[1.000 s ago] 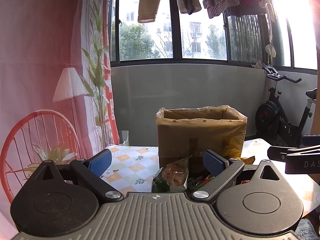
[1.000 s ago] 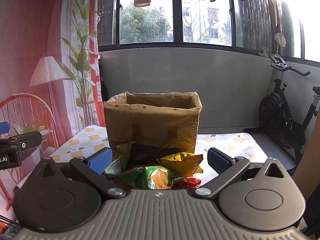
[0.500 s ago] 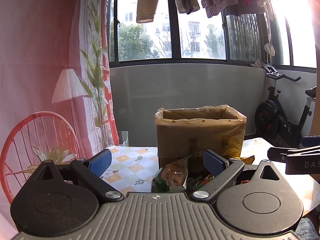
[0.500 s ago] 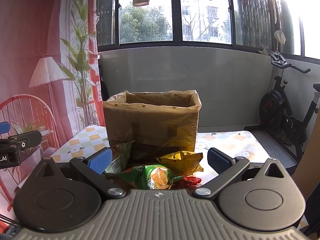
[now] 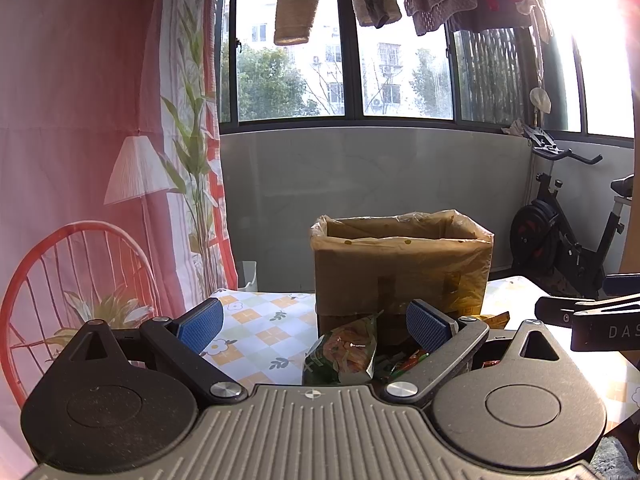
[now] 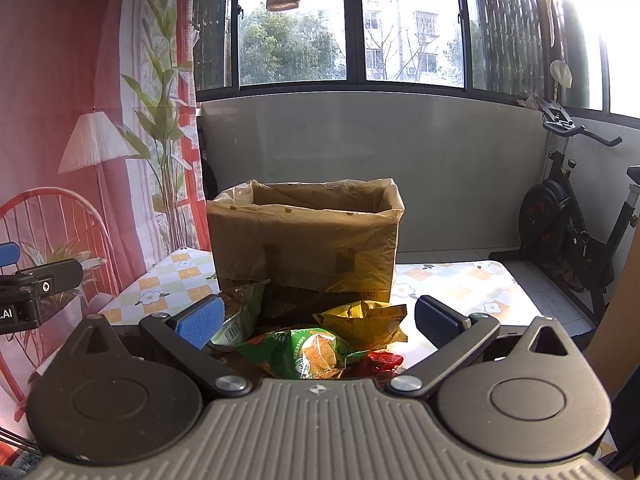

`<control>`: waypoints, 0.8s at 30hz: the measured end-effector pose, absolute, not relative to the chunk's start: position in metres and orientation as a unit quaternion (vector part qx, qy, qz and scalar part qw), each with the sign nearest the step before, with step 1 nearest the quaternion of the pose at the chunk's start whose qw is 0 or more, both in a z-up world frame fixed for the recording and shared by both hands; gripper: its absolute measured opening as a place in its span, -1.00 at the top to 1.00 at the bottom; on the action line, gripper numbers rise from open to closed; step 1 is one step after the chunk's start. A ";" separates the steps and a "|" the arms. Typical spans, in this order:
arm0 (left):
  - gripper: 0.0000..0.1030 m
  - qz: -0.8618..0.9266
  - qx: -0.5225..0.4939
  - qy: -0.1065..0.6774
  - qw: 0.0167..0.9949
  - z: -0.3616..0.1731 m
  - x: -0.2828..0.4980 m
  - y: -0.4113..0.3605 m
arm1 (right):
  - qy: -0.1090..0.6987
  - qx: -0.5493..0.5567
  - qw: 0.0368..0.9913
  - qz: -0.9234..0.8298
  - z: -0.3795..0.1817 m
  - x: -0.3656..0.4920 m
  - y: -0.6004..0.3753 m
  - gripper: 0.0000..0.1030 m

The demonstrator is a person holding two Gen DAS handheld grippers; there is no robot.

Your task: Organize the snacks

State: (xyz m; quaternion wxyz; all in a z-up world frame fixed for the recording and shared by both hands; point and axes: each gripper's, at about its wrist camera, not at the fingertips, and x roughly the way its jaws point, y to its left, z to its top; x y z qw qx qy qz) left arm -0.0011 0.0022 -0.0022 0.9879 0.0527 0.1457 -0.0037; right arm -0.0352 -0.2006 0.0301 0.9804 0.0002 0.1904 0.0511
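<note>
- The left gripper (image 5: 312, 326) hangs with its jaws spread wide and nothing between them; a green snack bag (image 5: 346, 354) stands just ahead at 12 o'clock.
- The right gripper (image 6: 318, 320) is equally wide and empty, with a green chip bag (image 6: 304, 352), a yellow packet (image 6: 364, 322) and a red wrapper (image 6: 380, 360) heaped at its 12 o'clock.
- The lined cardboard box (image 6: 304, 240) stands behind the pile on the checked tablecloth (image 6: 448, 284).
- Likely risk: the packets overlap, so closing on one may drag a neighbour along.
- The puffed, slick bags could squirt from the pads (image 6: 200, 326) or burst.
- The loose liner may snag a dropped packet.
</note>
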 end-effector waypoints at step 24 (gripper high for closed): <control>-0.93 -0.009 0.042 0.157 0.987 -0.006 0.009 0.004 | 0.196 0.014 0.979 0.060 0.025 -0.031 -0.204 -1.00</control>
